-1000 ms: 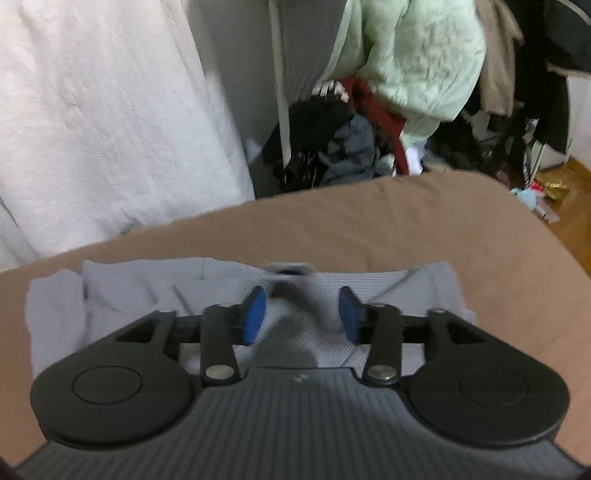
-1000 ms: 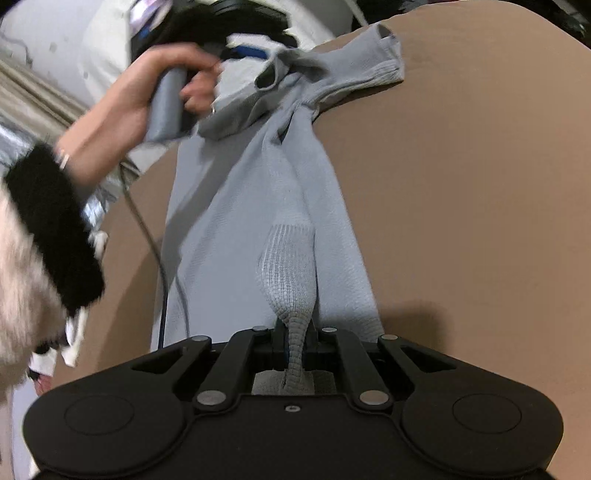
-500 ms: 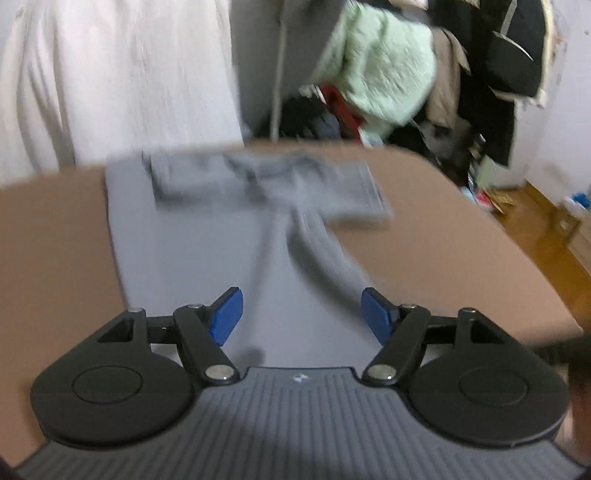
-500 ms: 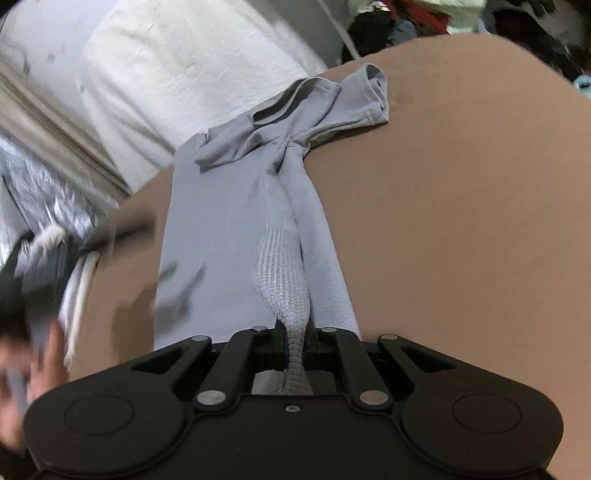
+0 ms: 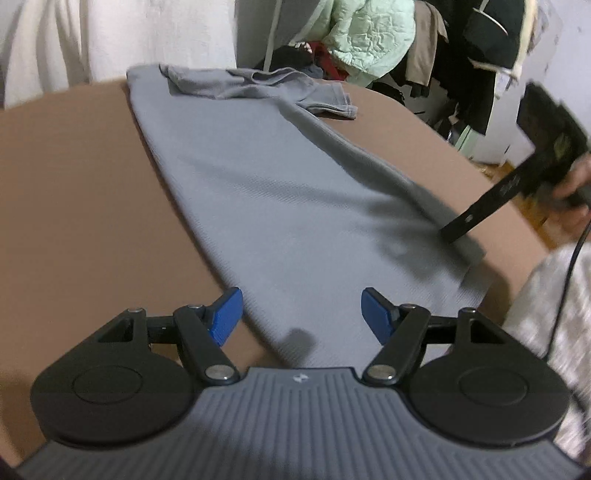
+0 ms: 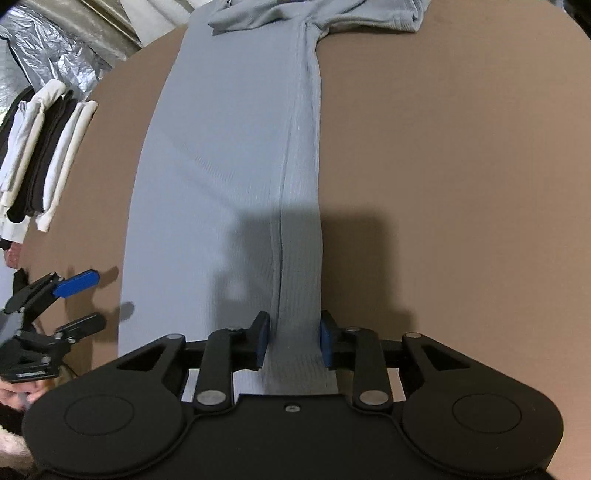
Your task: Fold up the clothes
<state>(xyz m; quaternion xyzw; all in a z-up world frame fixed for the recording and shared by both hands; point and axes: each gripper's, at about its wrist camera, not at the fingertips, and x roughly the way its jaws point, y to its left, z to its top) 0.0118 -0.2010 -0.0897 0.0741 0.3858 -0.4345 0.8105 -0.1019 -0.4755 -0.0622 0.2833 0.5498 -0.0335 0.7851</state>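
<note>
A grey long-sleeved garment [image 5: 280, 206] [image 6: 221, 166] lies stretched lengthwise on the brown surface [image 6: 461, 184]. Its collar end is bunched at the far side. One sleeve [image 6: 301, 221] is laid straight along the body's right edge. My right gripper [image 6: 291, 332] is open, and the sleeve's cuff lies flat between its parted fingers. In the left wrist view a black finger [image 5: 476, 218] of it touches the sleeve end. My left gripper [image 5: 301, 310] [image 6: 98, 299] is open and holds nothing. It hovers over the near hem at the garment's left corner.
A stack of folded white and black clothes [image 6: 40, 147] sits on the surface's left edge, beside silver foil [image 6: 55, 48]. Beyond the far edge hang a white sheet [image 5: 110, 37] and a heap of jackets [image 5: 369, 33]. A person's hand and fuzzy sleeve [image 5: 554, 295] are at the right.
My right gripper has opened and let the cuff go; the sleeve now lies flat. My left gripper has pulled back from the collar to the near hem and opened wider.
</note>
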